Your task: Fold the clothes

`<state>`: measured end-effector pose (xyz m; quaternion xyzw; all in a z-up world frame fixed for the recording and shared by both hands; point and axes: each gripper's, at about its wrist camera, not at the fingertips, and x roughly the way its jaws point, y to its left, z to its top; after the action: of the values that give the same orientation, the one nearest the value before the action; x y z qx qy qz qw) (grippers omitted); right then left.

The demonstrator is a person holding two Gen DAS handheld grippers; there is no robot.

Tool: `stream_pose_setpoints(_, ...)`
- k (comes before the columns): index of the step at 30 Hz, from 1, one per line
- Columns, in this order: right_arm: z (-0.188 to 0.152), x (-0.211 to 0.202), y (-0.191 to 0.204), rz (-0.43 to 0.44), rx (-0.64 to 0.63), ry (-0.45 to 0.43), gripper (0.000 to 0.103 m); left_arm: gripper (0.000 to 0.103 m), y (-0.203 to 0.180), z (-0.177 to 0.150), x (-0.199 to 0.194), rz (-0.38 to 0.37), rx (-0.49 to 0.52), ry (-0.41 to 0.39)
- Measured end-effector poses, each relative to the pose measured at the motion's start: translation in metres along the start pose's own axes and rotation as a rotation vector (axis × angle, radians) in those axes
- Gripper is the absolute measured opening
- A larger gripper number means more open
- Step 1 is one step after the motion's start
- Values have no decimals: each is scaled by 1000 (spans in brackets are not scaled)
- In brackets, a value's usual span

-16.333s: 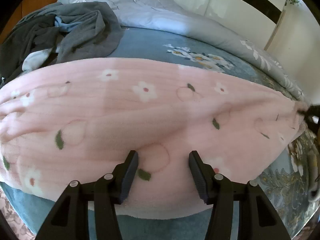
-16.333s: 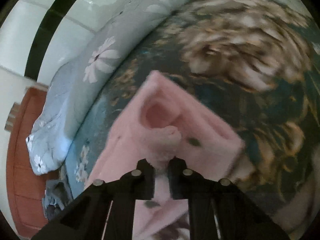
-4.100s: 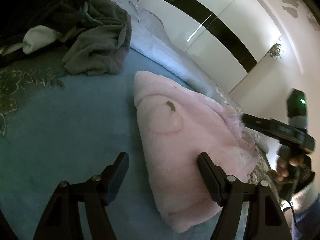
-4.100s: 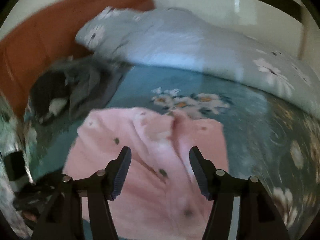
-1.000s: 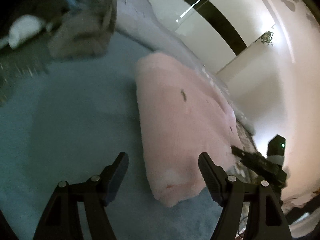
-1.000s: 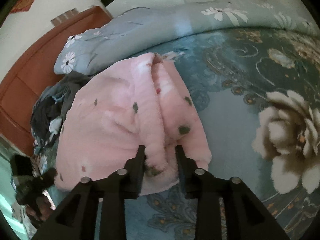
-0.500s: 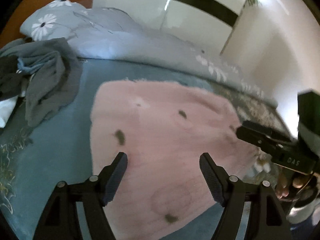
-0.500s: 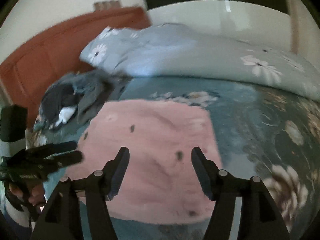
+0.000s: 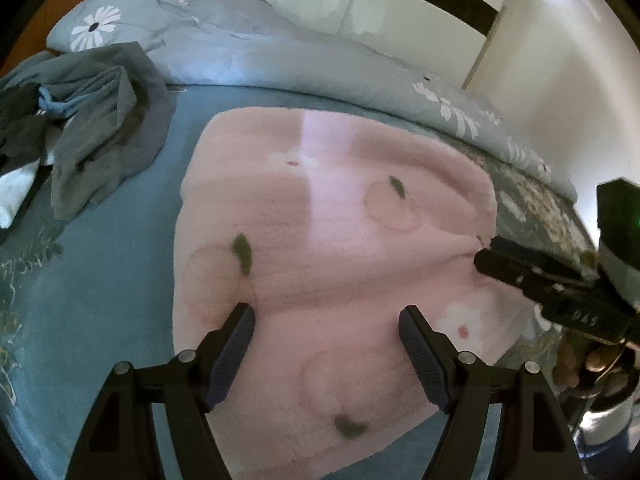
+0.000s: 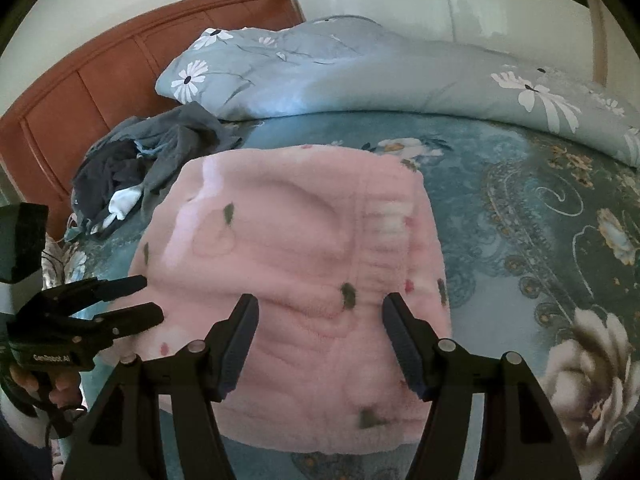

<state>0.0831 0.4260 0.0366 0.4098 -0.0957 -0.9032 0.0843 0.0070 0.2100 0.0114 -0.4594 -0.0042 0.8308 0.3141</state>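
A pink fleece garment [image 9: 340, 220] with small flower and leaf prints lies folded into a thick rectangle on the bed. My left gripper [image 9: 324, 316] hovers over its near edge, open, with nothing pinched between the fingers. My right gripper [image 10: 320, 304] stands open above the garment [image 10: 300, 240] at its near side, pads apart from the fleece. In the left wrist view the right gripper [image 9: 486, 256] points at the garment's right edge. In the right wrist view the left gripper [image 10: 148, 298] sits by the garment's left edge, held by a hand.
A heap of grey and dark clothes [image 9: 92, 120] lies to the garment's left, also seen in the right wrist view [image 10: 160, 152]. A light blue flowered duvet [image 10: 360, 72] is bunched along the far side. A wooden headboard [image 10: 80, 88] stands behind. The teal floral sheet [image 10: 540, 220] spreads to the right.
My right gripper has let go of the pink fold that it pinched a second ago and now stands open. My left gripper has swung round over the garment's near edge.
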Motion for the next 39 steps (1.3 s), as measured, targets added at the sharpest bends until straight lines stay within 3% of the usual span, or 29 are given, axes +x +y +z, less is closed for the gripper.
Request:
stream_pose_setpoints(7,9,-15,4,7,-10,-19,66,80,8,18,-39,-84,-79,-88)
stream_pose_setpoints(11,13,-30,-3,50,26,-53,68,85,36,19,-52,-62,-151,-122)
stream_pose_setpoints(12,13,-32,-8,62,40,-58,72,87,47,19,-54,-52,-178,-125)
stream_pose_setpoints(13,14,-35,-13,73,54,-63,83,88,58,18,-56,-42,-205,-129)
stream_pose_setpoints(15,14,-38,-28,88,94,-66,92,91,80,13,-53,-61,-285,-111)
stream_pose_setpoints(20,6,-25,-66,168,282,-22,93,100,110,0,-38,-90,-390,-63)
stream_pose_setpoints(26,-3,-7,-93,238,440,14,99,103,124,-6,-15,-123,-432,-9)
stream_pose_setpoints(32,-1,27,-98,386,483,89,101,103,105,0,19,-191,-391,65)
stream_pose_setpoints(39,7,53,-89,406,440,145,103,103,89,2,41,-226,-329,113)
